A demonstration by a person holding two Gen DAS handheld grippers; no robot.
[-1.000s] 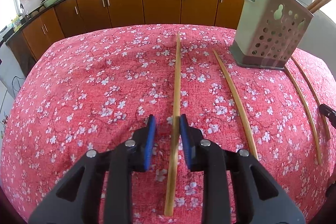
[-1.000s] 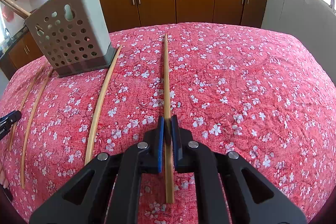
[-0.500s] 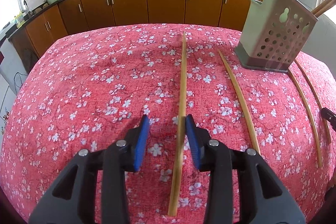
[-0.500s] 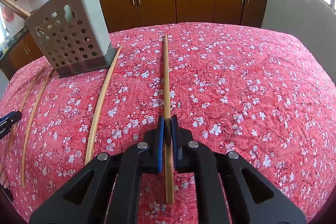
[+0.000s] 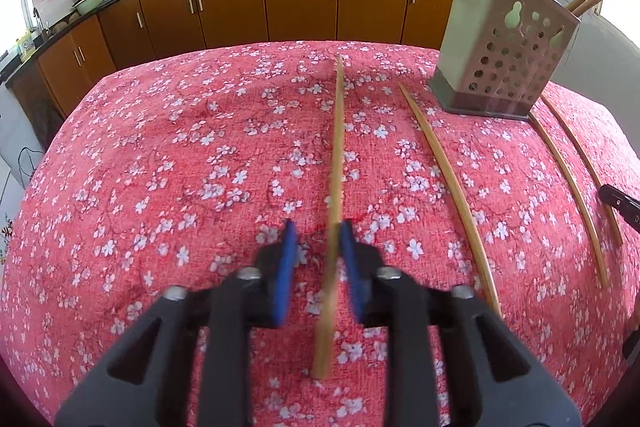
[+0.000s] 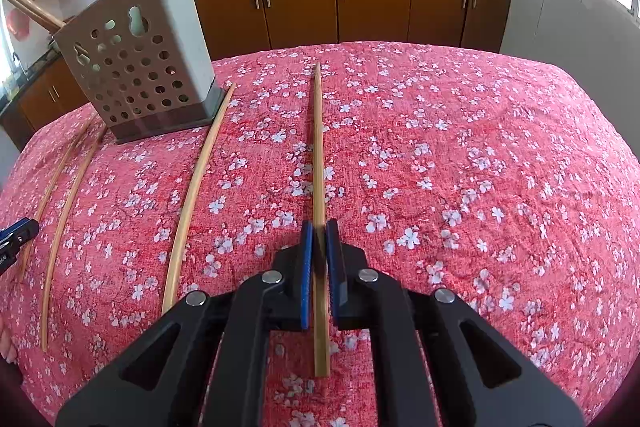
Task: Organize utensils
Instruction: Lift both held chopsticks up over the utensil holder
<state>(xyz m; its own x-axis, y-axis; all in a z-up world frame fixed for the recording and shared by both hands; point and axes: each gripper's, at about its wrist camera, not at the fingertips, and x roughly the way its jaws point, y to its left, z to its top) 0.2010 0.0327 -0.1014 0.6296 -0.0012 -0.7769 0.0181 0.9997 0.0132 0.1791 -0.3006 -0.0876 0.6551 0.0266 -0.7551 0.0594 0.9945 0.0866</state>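
Observation:
In the left wrist view my left gripper [image 5: 315, 247] is open around a bamboo chopstick [image 5: 338, 147] that lies on the red floral tablecloth; the stick sits against the right pad. In the right wrist view my right gripper [image 6: 319, 239] is shut on another chopstick [image 6: 318, 147] that points away from me. The perforated utensil holder [image 5: 500, 63] stands at the far right, with several chopsticks upright in it. It also shows in the right wrist view [image 6: 140, 63], at the far left.
Three more chopsticks lie on the cloth: one [image 5: 452, 179] beside the holder and two [image 5: 568, 183] further right. The same ones [image 6: 196, 183] show in the right wrist view. Brown kitchen cabinets [image 5: 300, 3] run behind the table.
My left gripper has lifted and shifted left, with motion blur; its chopstick now lies nearer the right pad. The right gripper has not moved.

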